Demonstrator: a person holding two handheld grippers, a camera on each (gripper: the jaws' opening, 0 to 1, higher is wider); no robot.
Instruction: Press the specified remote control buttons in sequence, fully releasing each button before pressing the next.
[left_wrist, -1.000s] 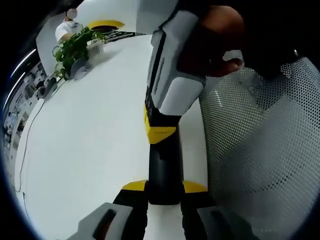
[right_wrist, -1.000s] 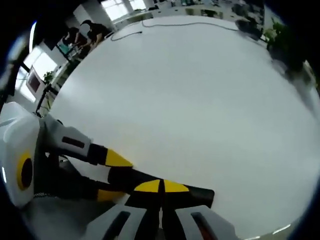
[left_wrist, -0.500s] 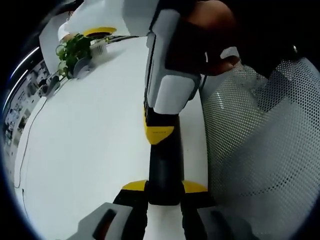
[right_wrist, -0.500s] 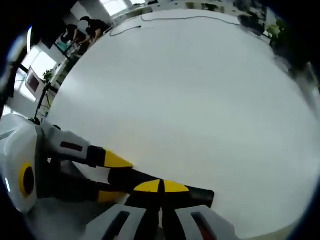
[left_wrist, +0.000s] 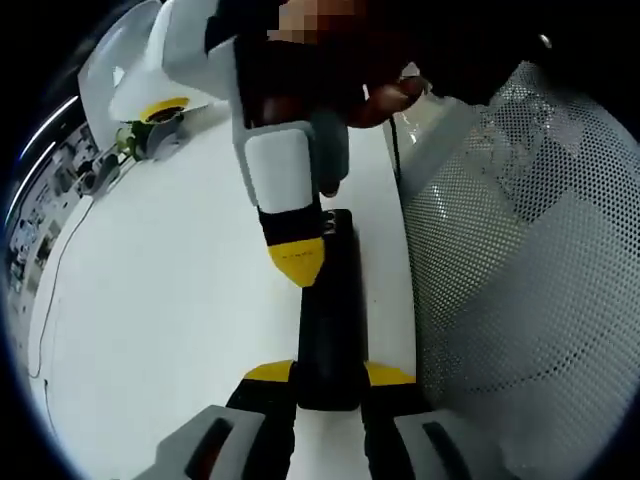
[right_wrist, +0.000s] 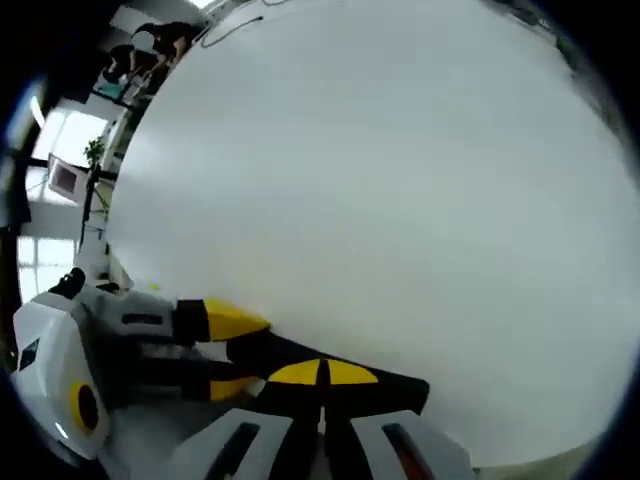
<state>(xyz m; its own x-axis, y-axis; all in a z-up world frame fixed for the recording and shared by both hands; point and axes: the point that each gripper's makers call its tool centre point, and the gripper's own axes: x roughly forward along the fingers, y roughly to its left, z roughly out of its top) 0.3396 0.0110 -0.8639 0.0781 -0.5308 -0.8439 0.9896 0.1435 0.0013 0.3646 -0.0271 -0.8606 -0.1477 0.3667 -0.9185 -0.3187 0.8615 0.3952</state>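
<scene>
Your two tools meet over a big white worktop (right_wrist: 400, 180).

Your left tool (left_wrist: 328, 385) grips the black remote (left_wrist: 330, 320). Your right tool (right_wrist: 322, 375) is closed, tips on the remote. A plant (left_wrist: 128, 143) stands far off; a mesh chair (left_wrist: 520, 260) is beside the worktop.

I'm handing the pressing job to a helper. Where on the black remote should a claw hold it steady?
By its near end, across the narrow width, as the left claw does: the remote is long and slim, leaving the top free for the right claw.
</scene>
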